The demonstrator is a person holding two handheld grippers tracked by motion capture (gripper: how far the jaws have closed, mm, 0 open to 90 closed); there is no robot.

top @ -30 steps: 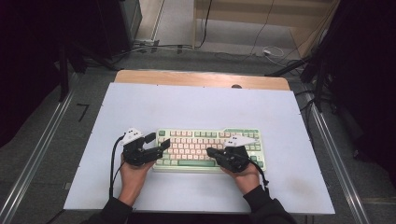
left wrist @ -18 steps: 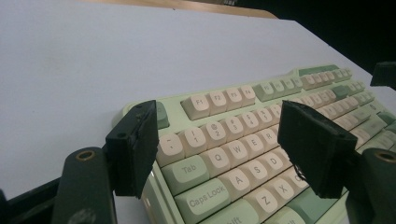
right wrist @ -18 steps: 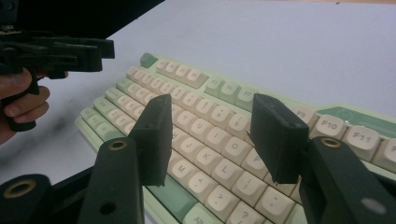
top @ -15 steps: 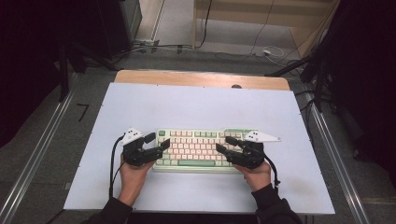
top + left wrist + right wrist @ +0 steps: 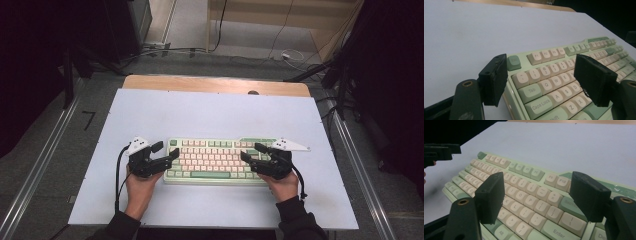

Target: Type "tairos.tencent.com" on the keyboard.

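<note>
A mint-green and cream keyboard [image 5: 215,160] lies on the white board [image 5: 215,112], near the front. At its left end, my left gripper [image 5: 167,150] stands open. In the left gripper view the left gripper [image 5: 541,67] has one jaw beside the keyboard's [image 5: 554,75] left edge and the other over the letter keys. At the right end, my right gripper [image 5: 251,151] is open, and its jaws have just been opening. In the right gripper view the right gripper [image 5: 536,192] has only the keyboard's [image 5: 524,192] keys below the gap. The left gripper [image 5: 439,152] shows far off.
A wooden table edge [image 5: 215,84] runs along the far side of the board. Metal rails [image 5: 45,160] flank both sides. Cables [image 5: 280,52] lie on the floor beyond, with dark equipment [image 5: 380,75] at the back right.
My right gripper has slid to the right along the keyboard, and its jaws have spread apart. The left gripper and the keyboard have stayed in place.
</note>
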